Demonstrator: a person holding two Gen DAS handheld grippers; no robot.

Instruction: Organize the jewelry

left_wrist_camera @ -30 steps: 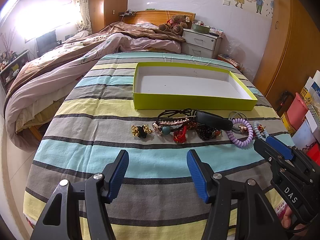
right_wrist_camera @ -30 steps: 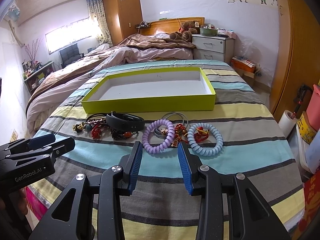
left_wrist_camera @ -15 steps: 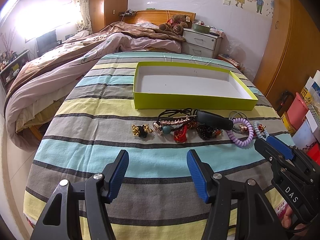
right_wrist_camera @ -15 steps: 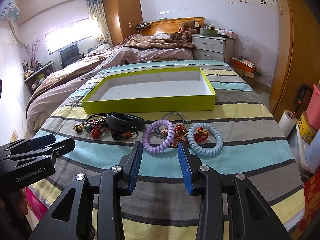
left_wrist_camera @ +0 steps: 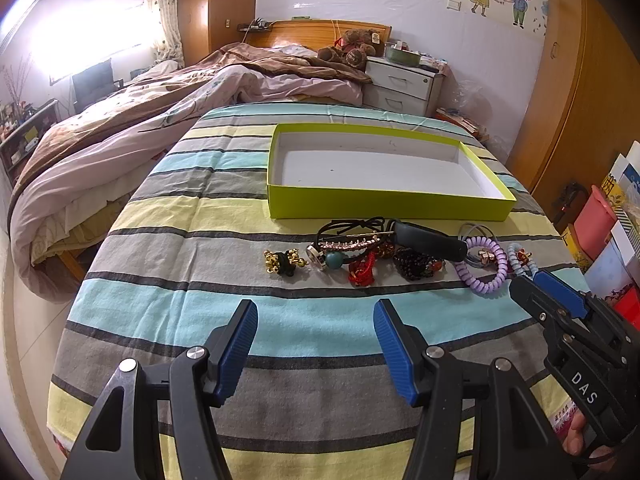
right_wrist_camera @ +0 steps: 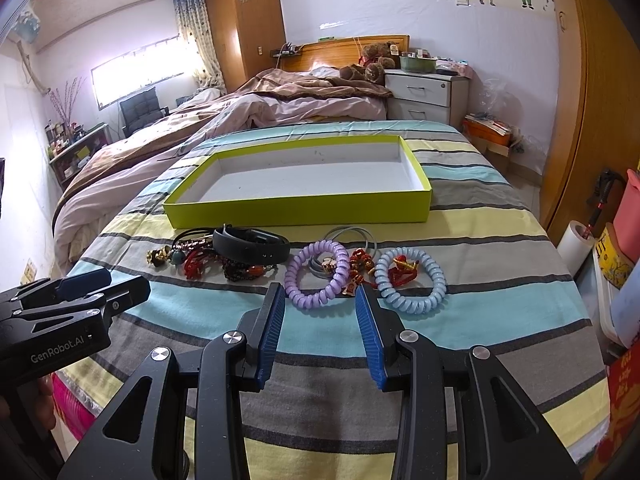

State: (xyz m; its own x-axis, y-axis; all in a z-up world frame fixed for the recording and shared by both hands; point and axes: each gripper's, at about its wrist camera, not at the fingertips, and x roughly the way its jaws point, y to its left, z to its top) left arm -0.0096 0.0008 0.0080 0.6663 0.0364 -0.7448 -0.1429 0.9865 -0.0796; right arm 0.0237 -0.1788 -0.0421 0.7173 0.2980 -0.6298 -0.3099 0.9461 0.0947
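Note:
A row of jewelry lies on the striped cloth in front of an empty yellow-green tray [left_wrist_camera: 384, 204] [right_wrist_camera: 300, 212]. From the left: a gold and black piece [left_wrist_camera: 282, 263], a teal bead [left_wrist_camera: 333, 259], a red knot [left_wrist_camera: 362, 272], a black band [left_wrist_camera: 430, 241] [right_wrist_camera: 250, 245], a purple coil bracelet [left_wrist_camera: 482, 266] [right_wrist_camera: 316, 274], a blue coil bracelet [right_wrist_camera: 412, 280]. My left gripper [left_wrist_camera: 314, 336] is open and empty, short of the gold piece. My right gripper [right_wrist_camera: 320, 316] is open and empty, just short of the purple coil.
The cloth covers a table whose edges fall off left and right. A bed with a pink quilt [left_wrist_camera: 120, 148] lies to the left. A white nightstand [right_wrist_camera: 424, 94] stands behind. Boxes and bins [left_wrist_camera: 600, 220] crowd the floor at right.

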